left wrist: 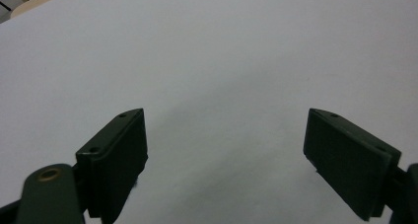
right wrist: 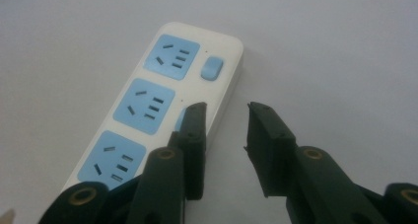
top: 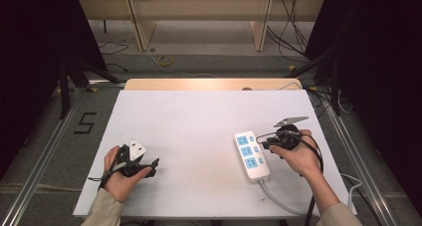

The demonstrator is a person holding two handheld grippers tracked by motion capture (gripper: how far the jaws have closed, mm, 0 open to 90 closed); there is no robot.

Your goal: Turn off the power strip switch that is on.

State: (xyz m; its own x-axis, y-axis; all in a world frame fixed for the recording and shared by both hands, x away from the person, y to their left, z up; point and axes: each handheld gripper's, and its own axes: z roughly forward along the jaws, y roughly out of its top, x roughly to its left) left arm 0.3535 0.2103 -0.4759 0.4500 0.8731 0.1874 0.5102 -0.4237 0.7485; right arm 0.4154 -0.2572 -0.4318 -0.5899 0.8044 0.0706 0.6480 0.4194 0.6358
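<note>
Flanking power strip [right wrist: 162, 91] edge, parted right tongs [right wrist: 224, 110]

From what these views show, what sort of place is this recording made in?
Likely a lab recording station: a white table bearing a power strip, black curtains at the sides, loose cables on the floor and a floor mark "5".

This looks like a lab recording booth. A white rectangular counter [top: 209, 116] stands on grey flooring between black curtains [top: 35, 47]. Beyond the counter's far edge, loose black cables [top: 291, 24] trail under a pale wooden bench [top: 199, 7]. A black "5" [top: 85, 123] marks the floor left of the counter.
</note>
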